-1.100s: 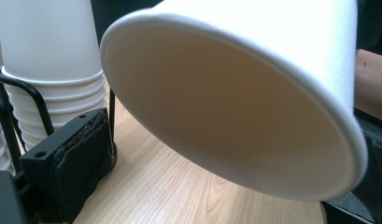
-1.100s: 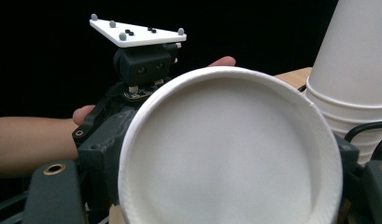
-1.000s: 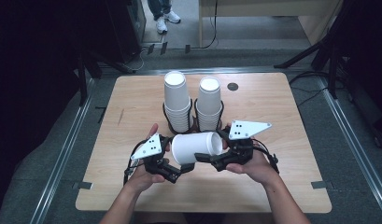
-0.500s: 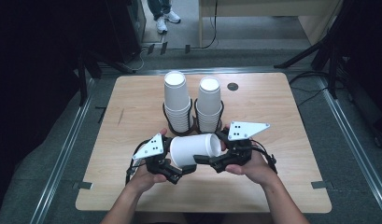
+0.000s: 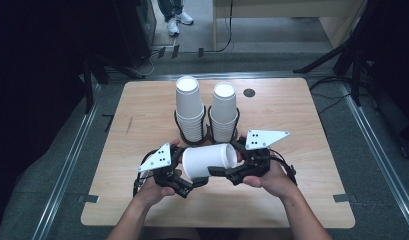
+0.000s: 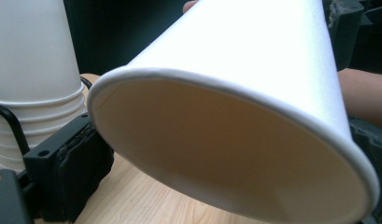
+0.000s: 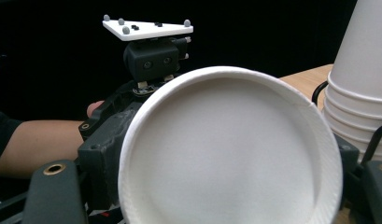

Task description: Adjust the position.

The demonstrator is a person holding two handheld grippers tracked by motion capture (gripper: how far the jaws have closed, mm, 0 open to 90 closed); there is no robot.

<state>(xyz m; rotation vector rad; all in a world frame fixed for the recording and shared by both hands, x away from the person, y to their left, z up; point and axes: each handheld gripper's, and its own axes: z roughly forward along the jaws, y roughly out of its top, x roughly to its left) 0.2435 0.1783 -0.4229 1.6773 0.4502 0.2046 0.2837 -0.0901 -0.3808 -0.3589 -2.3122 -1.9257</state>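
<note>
Both hand-held grippers' jaws behind cup (image 5: 207,161)

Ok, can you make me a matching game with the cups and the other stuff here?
Things:
1. single white paper cup
2. two tall stacks of white paper cups
3. small round black spot
4. pair of white shoes

Places:
A. on the grey floor beyond the light wooden table
B. tipped on its side in mid-air
C. on the tabletop, right of the stacks
D. upright in black wire holders

Pairs: 1-B, 2-D, 3-C, 4-A
</note>
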